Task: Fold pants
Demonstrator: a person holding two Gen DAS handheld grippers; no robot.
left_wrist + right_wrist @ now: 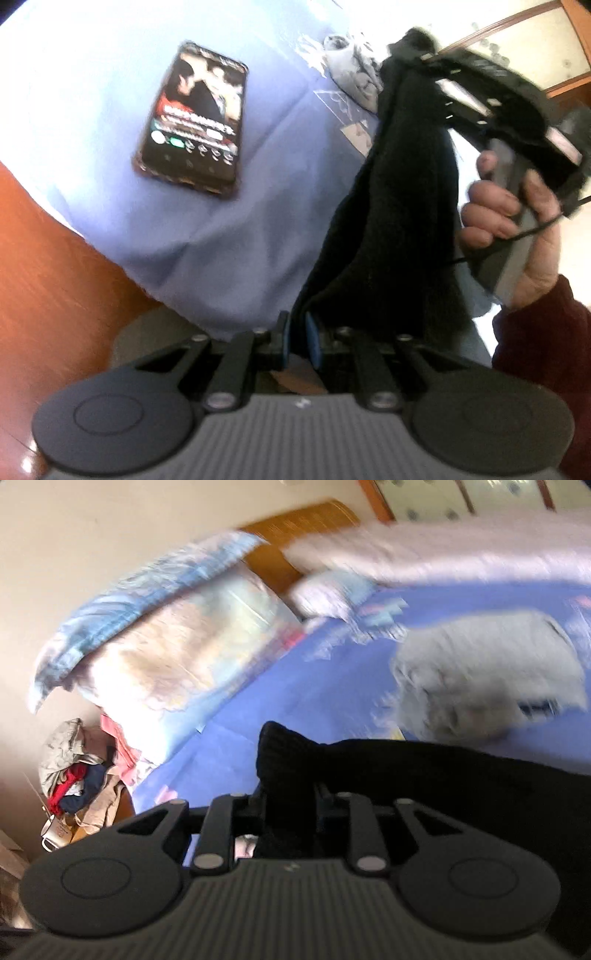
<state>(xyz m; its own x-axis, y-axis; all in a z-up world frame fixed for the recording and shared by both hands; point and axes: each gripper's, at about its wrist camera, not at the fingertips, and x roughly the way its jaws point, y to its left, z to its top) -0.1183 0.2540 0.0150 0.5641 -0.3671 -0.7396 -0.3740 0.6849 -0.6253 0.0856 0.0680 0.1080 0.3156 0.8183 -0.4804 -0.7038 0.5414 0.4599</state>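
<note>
Above the blue bed sheet (240, 221), black knitted pants (406, 206) hung in a thick, soft fold between the two tongs. The left tongs (298, 338) were nearly closed, pinching the lower edge; the right tongs (288, 805), held in a hand (517, 229), gripped a bunched end. A smartphone (194, 122) lay flat on the sheet nearby.

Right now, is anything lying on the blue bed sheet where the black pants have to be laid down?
Yes. A phone lies on the blue sheet left of the hanging black pants, and a folded grey garment sits farther back. Both tongs, left and right, are clamped on the pants.
</note>
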